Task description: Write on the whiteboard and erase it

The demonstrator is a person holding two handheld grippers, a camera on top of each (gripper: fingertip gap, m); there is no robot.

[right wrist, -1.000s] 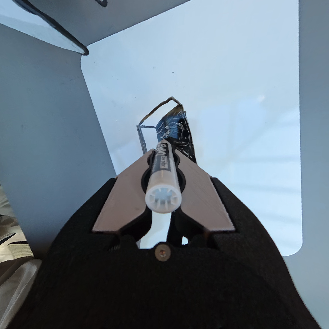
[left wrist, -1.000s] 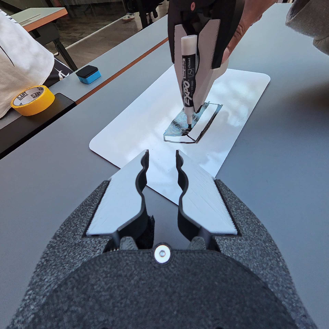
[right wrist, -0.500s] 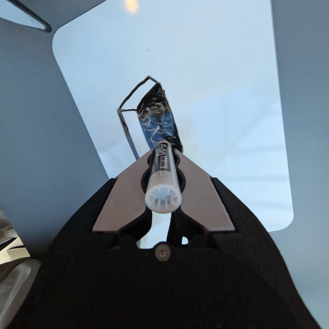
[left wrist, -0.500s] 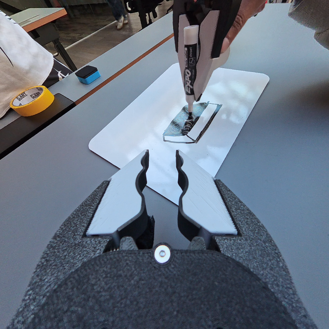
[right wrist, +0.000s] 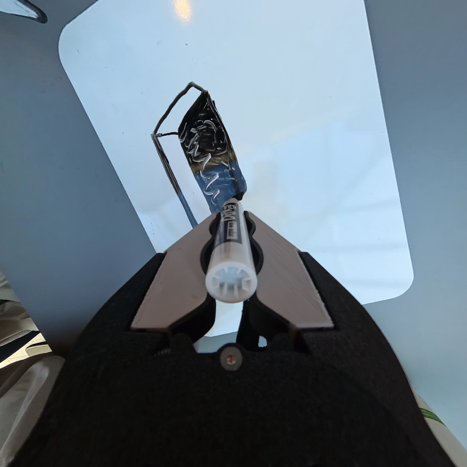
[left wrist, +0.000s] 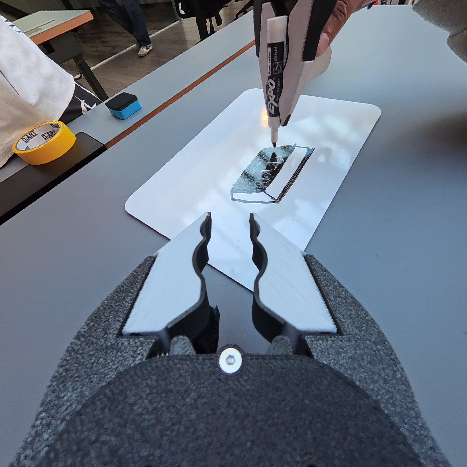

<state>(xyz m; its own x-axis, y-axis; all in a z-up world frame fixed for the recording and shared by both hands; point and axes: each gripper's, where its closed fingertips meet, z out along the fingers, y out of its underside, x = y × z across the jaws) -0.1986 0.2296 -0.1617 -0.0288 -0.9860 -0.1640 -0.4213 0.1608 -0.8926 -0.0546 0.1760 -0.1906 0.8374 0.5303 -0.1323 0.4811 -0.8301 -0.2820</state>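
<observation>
Here, at the far left of my left wrist view, a roll of yellow tape (left wrist: 44,142) sits on a black panel (left wrist: 48,166), with white cloth (left wrist: 27,83) behind it. Just right of that, a blue and black eraser block (left wrist: 123,105) lies on the grey table (left wrist: 63,247) beside an orange strip.

My left gripper (left wrist: 230,219) hovers low over the table with its fingers apart and nothing between them, the tips over the near edge of the white board (left wrist: 202,164). The board lies flat, corners rounded.

Toward the middle of the board is a black drawing (left wrist: 271,173), a box outline with one part filled in and streaked with pale scribbles.

Above it, my right gripper (left wrist: 284,118) comes down from the top of the view, a hand (left wrist: 333,22) wrapped around it. Its fingers are clamped on a marker (left wrist: 274,75) that points downward, nearly upright. The tip sits at the far edge of the filled patch; I cannot tell whether it touches the board.

From the right wrist view, the marker (right wrist: 231,255) runs forward through the right gripper (right wrist: 231,216) towards the near end of the drawing (right wrist: 209,156) on the board (right wrist: 316,126).
</observation>
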